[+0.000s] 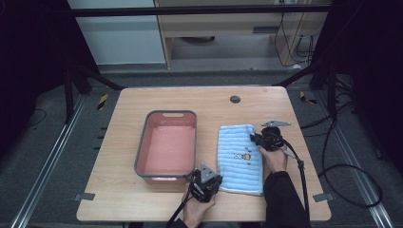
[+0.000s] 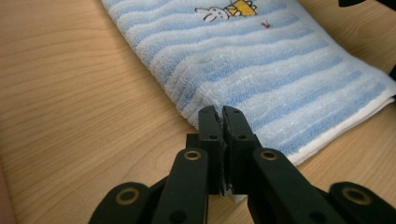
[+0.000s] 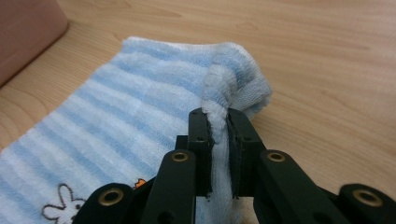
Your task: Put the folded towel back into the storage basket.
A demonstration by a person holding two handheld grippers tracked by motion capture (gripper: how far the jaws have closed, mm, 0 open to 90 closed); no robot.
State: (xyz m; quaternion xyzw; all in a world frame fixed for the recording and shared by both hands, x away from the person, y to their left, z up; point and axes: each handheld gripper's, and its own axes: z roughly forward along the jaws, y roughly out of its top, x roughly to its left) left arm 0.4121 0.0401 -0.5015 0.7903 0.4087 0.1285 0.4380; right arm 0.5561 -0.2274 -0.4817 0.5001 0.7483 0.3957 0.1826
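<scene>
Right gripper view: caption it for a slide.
Right tongs pinch a bunched edge of the blue striped towel on the wooden table.

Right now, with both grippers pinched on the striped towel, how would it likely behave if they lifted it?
Probably floppy: the towel bunches into a fold where the right gripper pinches it. Likely to sag between the two grips, since the left gripper holds the near left corner and the right one the far right. Its looped terry looks unlikely to slip.
</scene>
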